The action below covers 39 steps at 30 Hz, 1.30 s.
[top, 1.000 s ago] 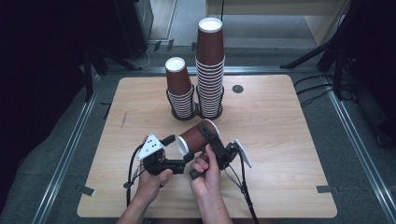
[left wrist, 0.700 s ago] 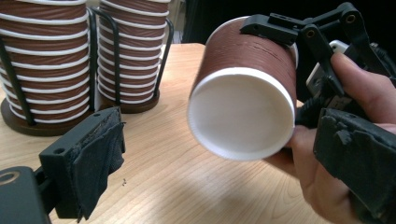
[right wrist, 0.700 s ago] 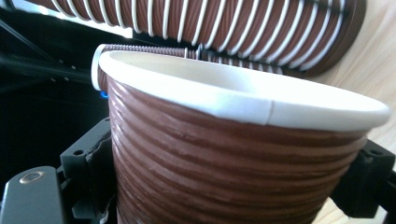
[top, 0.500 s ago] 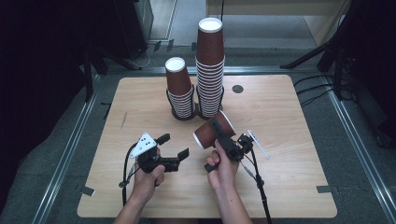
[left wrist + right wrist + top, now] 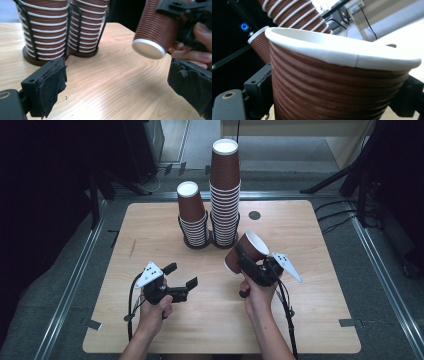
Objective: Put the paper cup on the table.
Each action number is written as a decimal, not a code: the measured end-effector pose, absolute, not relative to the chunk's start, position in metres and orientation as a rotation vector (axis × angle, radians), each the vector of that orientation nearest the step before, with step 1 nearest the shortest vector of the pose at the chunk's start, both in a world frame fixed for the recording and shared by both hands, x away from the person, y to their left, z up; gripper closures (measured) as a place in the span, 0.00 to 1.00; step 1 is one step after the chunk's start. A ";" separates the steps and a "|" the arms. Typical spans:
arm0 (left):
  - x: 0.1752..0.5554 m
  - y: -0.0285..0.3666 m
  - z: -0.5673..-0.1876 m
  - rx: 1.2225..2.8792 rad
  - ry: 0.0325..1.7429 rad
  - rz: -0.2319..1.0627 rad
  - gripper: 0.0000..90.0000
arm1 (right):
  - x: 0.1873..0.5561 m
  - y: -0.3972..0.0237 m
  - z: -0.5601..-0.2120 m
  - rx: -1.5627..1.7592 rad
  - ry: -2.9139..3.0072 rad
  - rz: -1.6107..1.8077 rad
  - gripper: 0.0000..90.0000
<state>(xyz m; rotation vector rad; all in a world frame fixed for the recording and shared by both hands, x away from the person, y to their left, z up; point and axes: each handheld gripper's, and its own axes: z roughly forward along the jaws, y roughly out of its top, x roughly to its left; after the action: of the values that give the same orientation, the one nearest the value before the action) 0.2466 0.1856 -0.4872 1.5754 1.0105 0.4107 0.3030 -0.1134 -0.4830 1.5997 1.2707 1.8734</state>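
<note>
A brown ribbed paper cup [image 5: 246, 251] with a white rim lies tilted in my right gripper [image 5: 243, 259], which is shut on its wall above the table's right middle. In the right gripper view the cup [image 5: 337, 82] sits between the two black fingers [image 5: 259, 92]. My left gripper [image 5: 181, 275] stands open and empty over the table's left front, jaws wide apart. In the left gripper view the cup's base [image 5: 148, 48] hangs at the upper right, beyond the open pads [image 5: 50, 87].
Two stacks of the same cups stand in black wire holders at the back middle: a short stack [image 5: 192, 215] and a tall stack [image 5: 225, 190]. They also show as stacks [image 5: 42, 27] in the left gripper view. A small dark disc [image 5: 254, 215] lies beside them on the wooden table [image 5: 310, 320].
The two grippers were together at the cup; the right one has carried it to the right and slightly back. The left gripper came away empty and moved a little left.
</note>
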 end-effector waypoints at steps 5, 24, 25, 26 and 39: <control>0.248 0.189 -0.488 1.577 1.027 0.432 0.03 | 0.303 -0.116 -0.478 1.498 1.320 1.805 0.13; 0.247 0.217 -0.504 1.543 1.124 0.490 0.03 | 0.312 -0.144 -0.476 1.267 1.261 1.612 0.13; 0.246 0.219 -0.505 1.545 1.130 0.493 0.03 | 0.313 -0.145 -0.476 1.258 1.267 1.606 0.13; 0.246 0.221 -0.506 1.547 1.138 0.496 0.03 | 0.314 -0.147 -0.477 1.243 1.271 1.599 0.13; 0.234 0.264 -0.519 1.515 1.246 0.624 0.03 | 0.343 -0.179 -0.484 1.153 1.308 1.414 0.13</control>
<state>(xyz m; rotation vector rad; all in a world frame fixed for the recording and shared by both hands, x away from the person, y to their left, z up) 0.2345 0.2636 -0.5190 1.5150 1.2460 0.6240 0.3428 -0.1792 -0.4841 1.1529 1.3079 1.4142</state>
